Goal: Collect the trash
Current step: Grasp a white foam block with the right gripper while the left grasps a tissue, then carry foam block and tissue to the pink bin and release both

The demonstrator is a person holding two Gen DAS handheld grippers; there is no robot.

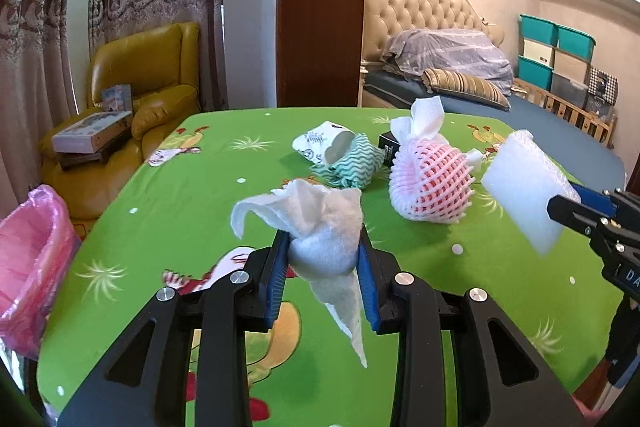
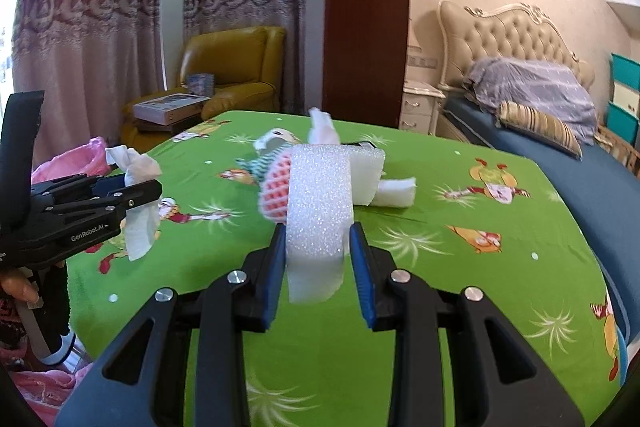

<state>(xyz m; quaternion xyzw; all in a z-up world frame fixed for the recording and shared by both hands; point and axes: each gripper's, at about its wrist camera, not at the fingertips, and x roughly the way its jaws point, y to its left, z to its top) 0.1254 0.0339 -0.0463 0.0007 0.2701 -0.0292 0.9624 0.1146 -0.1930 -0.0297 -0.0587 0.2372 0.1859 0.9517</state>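
The left claw is clamped on a crumpled white tissue, its blue pads pressing the wad from both sides while loose ends fan out above and hang below the fingers. The tissue is lifted clear of the desk, over the green cartoon-print cloth near the desk's front edge. The right claw is closed on a white foam block, which stands up between its pads and is likewise held off the cloth, toward the desk's right side.

Further out, around the middle of the desk, lies a pink foam fruit net with another white tissue poking from its top. Just left of it are a green-and-white zigzag cloth and a patterned paper cup on its side, with a small black box behind the net. A white foam scrap rests on the cloth beside the net, toward the right.

A bin lined with a pink bag stands off the desk's left edge, near its front corner.
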